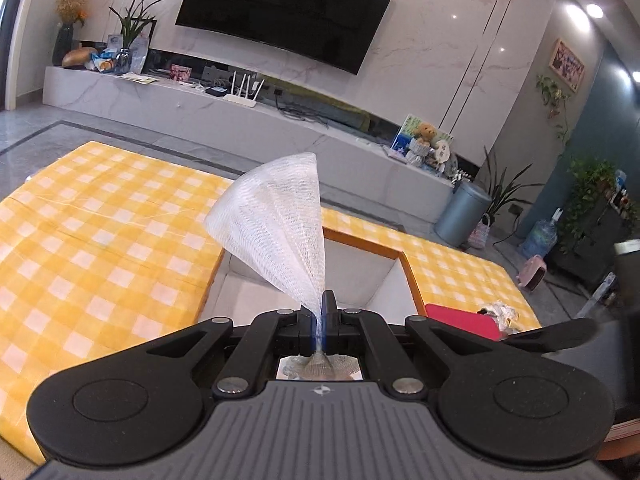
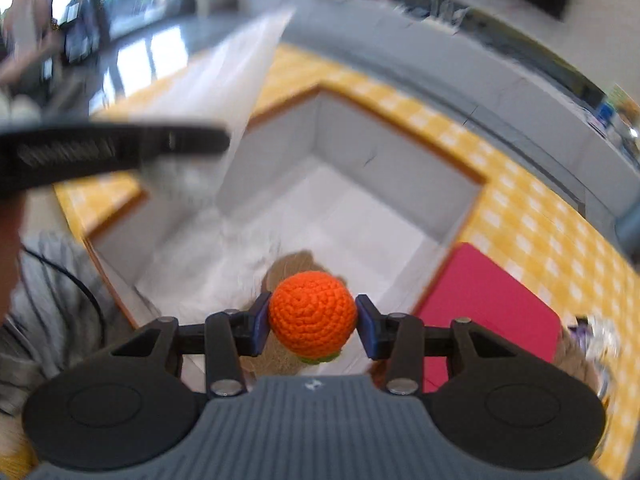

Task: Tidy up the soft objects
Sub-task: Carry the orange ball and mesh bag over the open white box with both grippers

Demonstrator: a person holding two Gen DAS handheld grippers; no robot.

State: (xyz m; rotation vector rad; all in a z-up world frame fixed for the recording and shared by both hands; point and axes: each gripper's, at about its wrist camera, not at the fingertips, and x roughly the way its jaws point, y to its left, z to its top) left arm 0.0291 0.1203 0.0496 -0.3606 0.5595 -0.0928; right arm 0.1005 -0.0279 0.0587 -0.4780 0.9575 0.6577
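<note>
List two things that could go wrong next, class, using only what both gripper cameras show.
1. The right gripper grips the orange ball only at its sides above the white box; being round and soft, it might slip out.
2. The left gripper pinches only the narrow end of the white net, which fans out and could snag on the box rim.

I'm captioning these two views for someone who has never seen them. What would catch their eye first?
The bright orange crocheted ball, clamped in the right gripper above the open white-lined box, stands out at once. Next comes the white mesh netting, fanning up from the shut left gripper. Under both lies the yellow checked tablecloth, with a red pad beside the box.
</note>
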